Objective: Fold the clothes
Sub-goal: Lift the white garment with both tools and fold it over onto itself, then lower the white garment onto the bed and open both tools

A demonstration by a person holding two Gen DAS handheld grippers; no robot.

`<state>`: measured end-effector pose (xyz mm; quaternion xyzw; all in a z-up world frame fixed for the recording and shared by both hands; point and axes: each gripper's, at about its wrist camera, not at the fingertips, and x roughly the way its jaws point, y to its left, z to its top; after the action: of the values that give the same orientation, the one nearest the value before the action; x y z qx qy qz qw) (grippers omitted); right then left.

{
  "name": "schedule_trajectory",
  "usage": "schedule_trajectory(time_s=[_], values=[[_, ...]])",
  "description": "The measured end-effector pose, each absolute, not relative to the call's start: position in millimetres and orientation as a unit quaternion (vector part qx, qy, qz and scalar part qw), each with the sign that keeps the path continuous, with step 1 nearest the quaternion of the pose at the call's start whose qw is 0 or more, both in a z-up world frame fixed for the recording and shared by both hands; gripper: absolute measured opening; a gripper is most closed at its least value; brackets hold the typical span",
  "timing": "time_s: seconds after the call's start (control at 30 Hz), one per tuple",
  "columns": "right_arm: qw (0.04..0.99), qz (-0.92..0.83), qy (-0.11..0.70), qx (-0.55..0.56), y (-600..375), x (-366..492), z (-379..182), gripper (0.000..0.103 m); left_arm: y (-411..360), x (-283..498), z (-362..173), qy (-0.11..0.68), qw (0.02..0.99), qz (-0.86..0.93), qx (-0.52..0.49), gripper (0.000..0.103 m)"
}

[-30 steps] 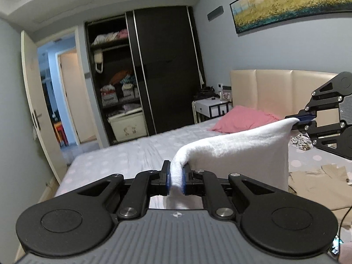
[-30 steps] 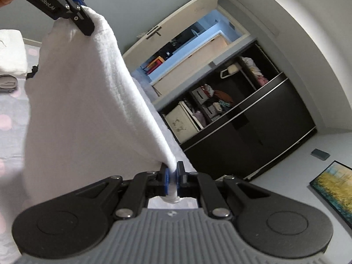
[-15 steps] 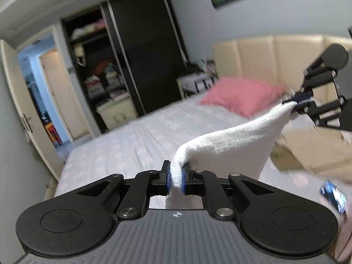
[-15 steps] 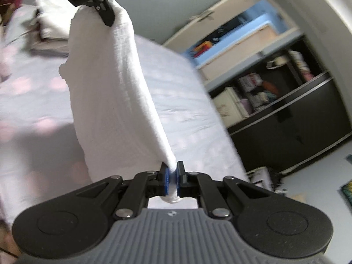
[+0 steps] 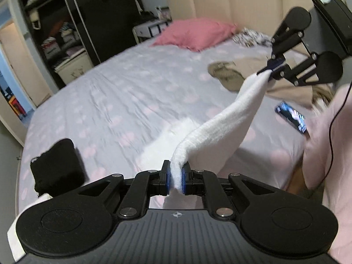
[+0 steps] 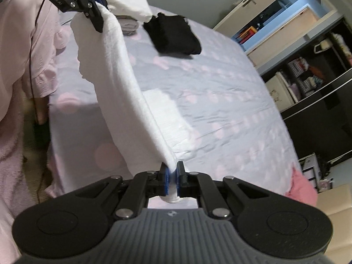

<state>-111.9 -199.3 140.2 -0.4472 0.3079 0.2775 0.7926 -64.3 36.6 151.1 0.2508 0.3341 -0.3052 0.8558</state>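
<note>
Both claws are tipping down from the room toward the bed point(image 5: 105, 92). Left wrist view: the left claw point(image 5: 176, 177) is pinching the white towel point(image 5: 224, 123), whose far corner the right claw point(image 5: 271, 69) is clamping beside a phone point(image 5: 291, 117). Right wrist view: the towel's lower edge is draping onto the sheet near a folded black garment point(image 6: 173, 35).

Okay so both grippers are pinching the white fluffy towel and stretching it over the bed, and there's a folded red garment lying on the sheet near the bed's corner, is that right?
Nearly. The folded garment on the dotted sheet is black, not red, as the right wrist view shows clearly. The rest holds: the left gripper and right gripper each pinch an end of the white fluffy towel, stretched over the bed.
</note>
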Motion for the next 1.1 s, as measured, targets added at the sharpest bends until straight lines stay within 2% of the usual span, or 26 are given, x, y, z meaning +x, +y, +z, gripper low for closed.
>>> schedule_trajectory(time_s=[0.23, 0.5, 0.77, 1.1], values=[[0.786, 0.299, 0.341, -0.421, -201, -100, 108, 0.007, 35, -55, 118, 0.383, 0.831, -0.313, 0.255, 0.008], [0.795, 0.292, 0.356, -0.395, -201, -41, 89, 0.008, 32, -27, 95, 0.404, 0.815, -0.315, 0.27, 0.008], [0.827, 0.258, 0.384, -0.32, -206, 49, 73, 0.008, 27, 49, 89, 0.391, 0.84, -0.283, 0.247, 0.008], [0.843, 0.224, 0.412, -0.264, -202, 143, 18, 0.008, 21, 148, 36, 0.433, 0.837, -0.246, 0.227, 0.008]])
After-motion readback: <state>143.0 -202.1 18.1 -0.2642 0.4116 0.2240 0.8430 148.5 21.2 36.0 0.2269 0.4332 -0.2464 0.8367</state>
